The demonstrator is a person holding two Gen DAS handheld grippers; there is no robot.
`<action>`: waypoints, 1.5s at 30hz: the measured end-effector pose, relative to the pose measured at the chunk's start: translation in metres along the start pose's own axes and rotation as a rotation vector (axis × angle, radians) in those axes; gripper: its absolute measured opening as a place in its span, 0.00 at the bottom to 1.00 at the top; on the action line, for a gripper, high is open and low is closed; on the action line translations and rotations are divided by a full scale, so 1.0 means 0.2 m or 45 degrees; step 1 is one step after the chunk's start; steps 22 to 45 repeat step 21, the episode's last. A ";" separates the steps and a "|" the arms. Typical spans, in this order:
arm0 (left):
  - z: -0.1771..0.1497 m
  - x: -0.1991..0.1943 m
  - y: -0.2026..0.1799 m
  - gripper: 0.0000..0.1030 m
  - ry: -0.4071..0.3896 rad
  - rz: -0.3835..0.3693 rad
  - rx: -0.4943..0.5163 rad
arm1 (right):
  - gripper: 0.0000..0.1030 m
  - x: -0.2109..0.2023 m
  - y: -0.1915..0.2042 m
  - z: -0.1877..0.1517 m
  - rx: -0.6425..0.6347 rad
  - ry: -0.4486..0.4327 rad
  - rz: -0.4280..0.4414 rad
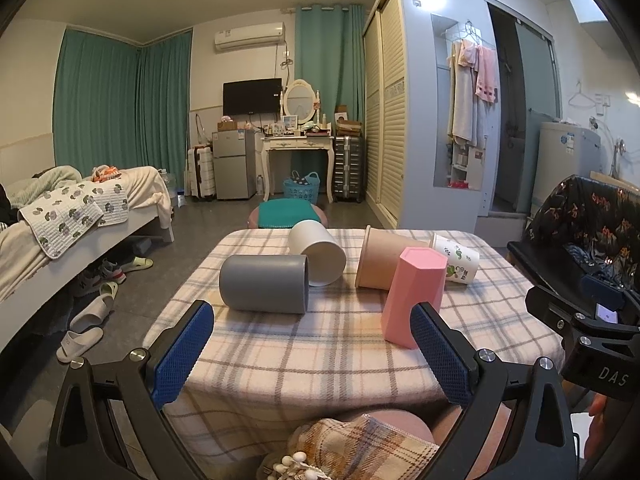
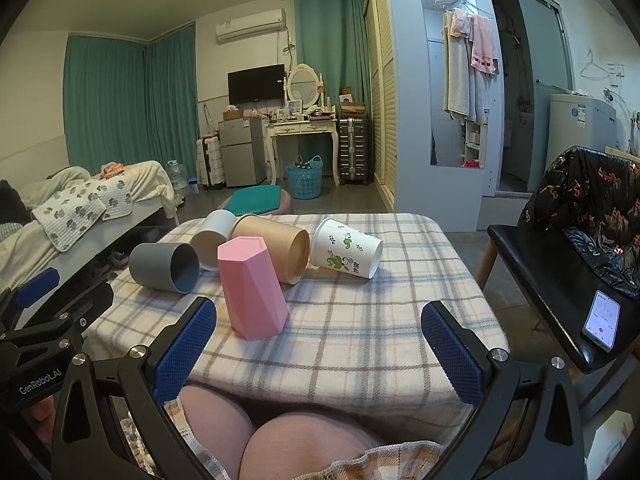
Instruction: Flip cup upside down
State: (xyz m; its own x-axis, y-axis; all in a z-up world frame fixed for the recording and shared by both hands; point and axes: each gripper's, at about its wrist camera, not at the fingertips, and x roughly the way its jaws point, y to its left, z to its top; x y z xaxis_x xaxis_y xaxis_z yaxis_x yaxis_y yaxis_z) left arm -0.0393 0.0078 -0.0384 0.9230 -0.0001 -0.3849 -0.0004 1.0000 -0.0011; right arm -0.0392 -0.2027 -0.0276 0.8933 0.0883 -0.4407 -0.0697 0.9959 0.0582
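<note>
A pink faceted cup (image 1: pixel 412 294) (image 2: pixel 250 288) stands upside down on the plaid-covered table (image 1: pixel 320 352) (image 2: pixel 380 320). Four cups lie on their sides behind it: grey (image 1: pixel 264 283) (image 2: pixel 164 266), white (image 1: pixel 318 250) (image 2: pixel 212 234), tan (image 1: pixel 380 258) (image 2: pixel 276 246), and a white paper cup with green print (image 1: pixel 458 262) (image 2: pixel 346 250). My left gripper (image 1: pixel 310 344) is open and empty near the table's front edge, the pink cup just beyond its right finger. My right gripper (image 2: pixel 318 348) is open and empty, right of the pink cup.
A black chair (image 2: pixel 552 280) with a dark floral bag and a phone (image 2: pixel 601 320) stands right of the table. A bed (image 1: pixel 72 216) and slippers (image 1: pixel 80 332) are on the left. A stool with a teal cushion (image 1: pixel 286 212) stands behind the table.
</note>
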 end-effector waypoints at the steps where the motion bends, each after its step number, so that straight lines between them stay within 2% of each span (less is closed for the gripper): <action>1: 0.00 0.00 0.00 0.99 0.000 0.001 0.000 | 1.00 0.00 0.00 0.00 0.000 0.000 0.001; 45: -0.03 -0.01 -0.02 0.99 -0.001 -0.011 0.007 | 1.00 0.00 0.00 -0.03 0.013 0.014 0.006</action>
